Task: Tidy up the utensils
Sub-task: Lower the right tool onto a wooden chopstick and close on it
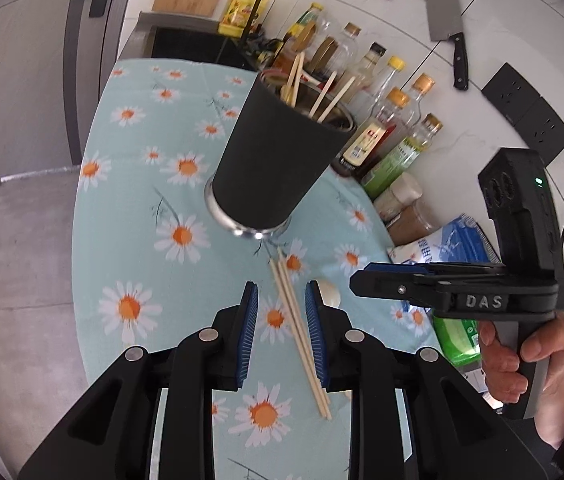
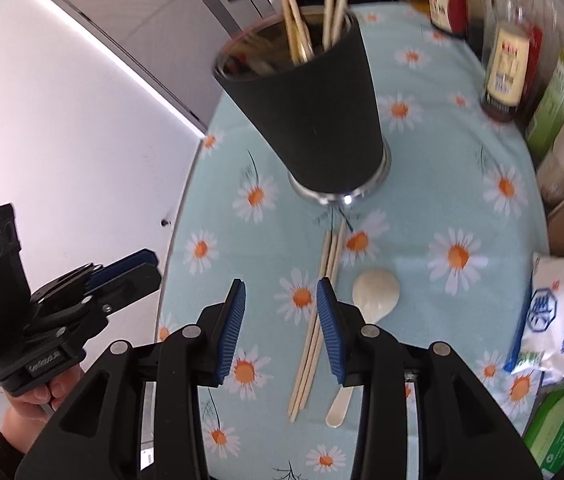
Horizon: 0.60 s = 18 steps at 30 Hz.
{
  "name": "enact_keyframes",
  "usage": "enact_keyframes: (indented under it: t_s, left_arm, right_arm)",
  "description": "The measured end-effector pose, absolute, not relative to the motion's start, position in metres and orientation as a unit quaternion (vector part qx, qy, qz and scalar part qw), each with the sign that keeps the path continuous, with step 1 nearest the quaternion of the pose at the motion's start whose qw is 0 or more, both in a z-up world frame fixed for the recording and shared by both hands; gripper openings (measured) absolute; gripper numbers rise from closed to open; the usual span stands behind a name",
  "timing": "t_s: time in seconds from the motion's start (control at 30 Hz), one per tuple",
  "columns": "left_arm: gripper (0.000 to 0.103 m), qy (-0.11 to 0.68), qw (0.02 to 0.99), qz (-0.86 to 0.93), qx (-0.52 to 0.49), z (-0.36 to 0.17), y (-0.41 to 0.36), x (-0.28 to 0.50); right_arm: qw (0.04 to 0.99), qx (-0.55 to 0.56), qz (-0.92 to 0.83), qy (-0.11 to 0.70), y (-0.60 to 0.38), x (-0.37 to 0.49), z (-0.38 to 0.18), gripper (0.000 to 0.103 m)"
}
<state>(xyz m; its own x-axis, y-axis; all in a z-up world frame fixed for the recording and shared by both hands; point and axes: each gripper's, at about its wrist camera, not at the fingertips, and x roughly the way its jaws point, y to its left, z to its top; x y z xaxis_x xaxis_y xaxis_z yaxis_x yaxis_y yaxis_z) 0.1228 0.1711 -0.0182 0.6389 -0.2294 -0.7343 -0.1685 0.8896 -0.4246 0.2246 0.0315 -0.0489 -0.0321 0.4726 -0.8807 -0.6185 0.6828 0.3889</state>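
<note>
A: where's the chopsticks (image 1: 300, 328) at?
B: flat on the daisy-cloth bench (image 1: 141, 184), just in front of the black holder (image 1: 277, 160), with a white spoon (image 2: 376, 290) beside them. Left claw (image 1: 282, 330) straddles them, pads apart, not pressing. Right claw (image 2: 282, 326) is open too, gripping nothing.

Utensil holder (image 1: 269, 160) upright on bench (image 1: 129, 208), chopsticks (image 1: 324, 98) inside. Loose chopsticks (image 1: 302, 332) before it; spoon (image 2: 376, 290) just right. Bottles (image 1: 386, 132) behind.
</note>
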Motion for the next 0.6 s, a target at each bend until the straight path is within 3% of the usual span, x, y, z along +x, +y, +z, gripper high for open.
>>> enact_keyframes:
  t_s: [0.27,0.6]
  left_arm:
    - [0.024,0.447,0.857,-0.015,-0.257,-0.046,0.171,0.102]
    - [0.024,0.470,0.836,0.000,-0.283,-0.074,0.176,0.078]
  right_arm:
    - [0.650,-0.065,0.350,0.671,0.036,0.233,-0.100,0.037]
    - [0.635,-0.096,0.315,0.699,0.046,0.236,-0.129,0.018]
